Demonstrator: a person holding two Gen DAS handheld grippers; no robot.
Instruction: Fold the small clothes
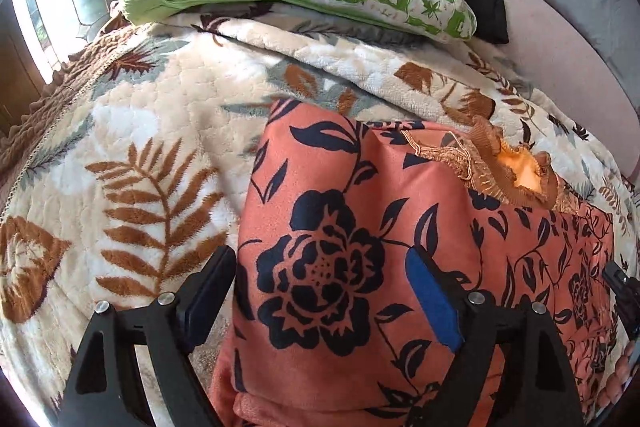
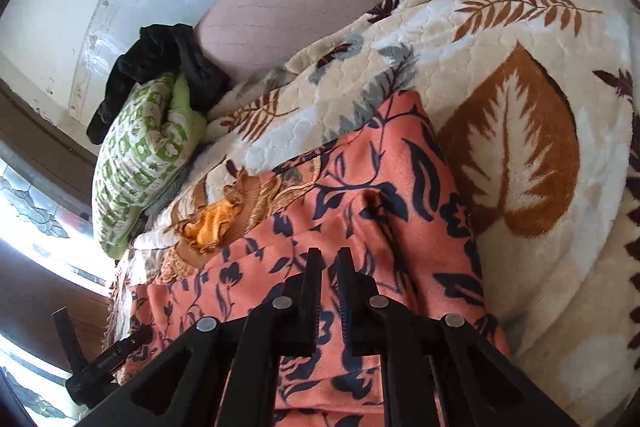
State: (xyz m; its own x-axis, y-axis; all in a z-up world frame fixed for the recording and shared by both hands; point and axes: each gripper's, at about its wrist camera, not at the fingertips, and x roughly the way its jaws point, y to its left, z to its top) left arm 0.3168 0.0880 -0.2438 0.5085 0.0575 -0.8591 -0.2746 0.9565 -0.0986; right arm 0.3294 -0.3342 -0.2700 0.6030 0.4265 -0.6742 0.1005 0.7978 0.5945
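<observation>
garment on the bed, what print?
Salmon-orange garment with a dark navy flower-and-leaf print; clearest in the left wrist view.

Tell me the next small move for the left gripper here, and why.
Probably lower the left gripper and close it on the orange floral garment. Its fingers stand wide open over a folded edge with nothing pinched, while the right gripper is shut at the cloth.
</observation>
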